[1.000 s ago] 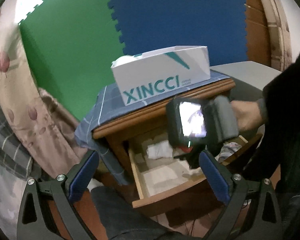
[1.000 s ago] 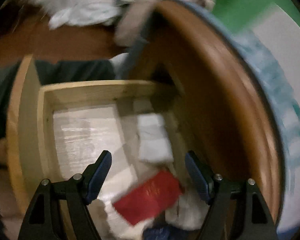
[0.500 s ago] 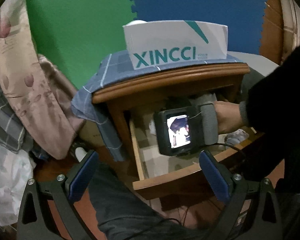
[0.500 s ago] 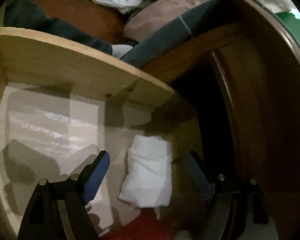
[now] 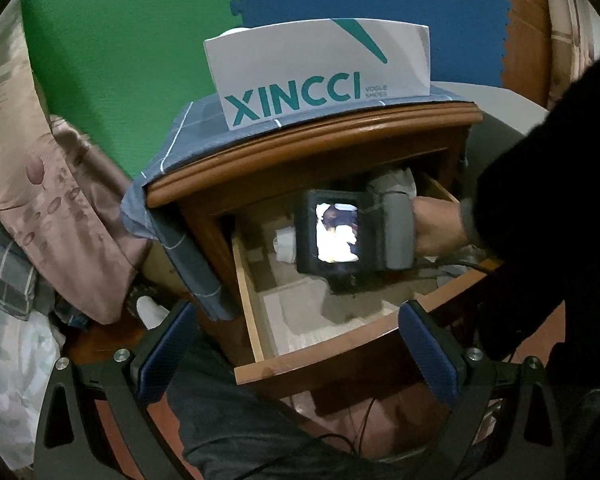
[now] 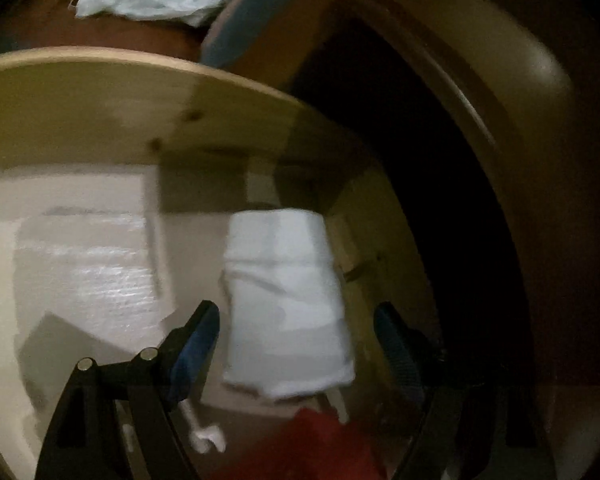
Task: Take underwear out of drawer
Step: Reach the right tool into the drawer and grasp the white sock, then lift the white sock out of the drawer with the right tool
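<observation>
A folded white underwear (image 6: 284, 304) lies on the drawer floor close to the back right corner of the open wooden drawer (image 6: 140, 112). My right gripper (image 6: 296, 348) is open and low inside the drawer, one blue pad on each side of the fold's near end, neither pad pressing it. In the left wrist view the same white fold (image 5: 286, 244) peeks out beside the right gripper's lit screen (image 5: 336, 236), which a hand (image 5: 436, 228) holds. My left gripper (image 5: 298, 346) hangs open and holds nothing in front of the drawer's front board (image 5: 340, 364).
A red item (image 6: 312, 440) and a small white piece (image 6: 204, 432) lie near the right gripper's base. A white XINCCI box (image 5: 320, 72) stands on the nightstand's blue checked cloth (image 5: 188, 136). Bedding (image 5: 40, 200) crowds the left. A dark sleeve (image 5: 548, 200) fills the right.
The right gripper has sunk deeper into the drawer toward the white fold, which now looms larger between its fingers. The left gripper has dipped and drawn closer to the nightstand.
</observation>
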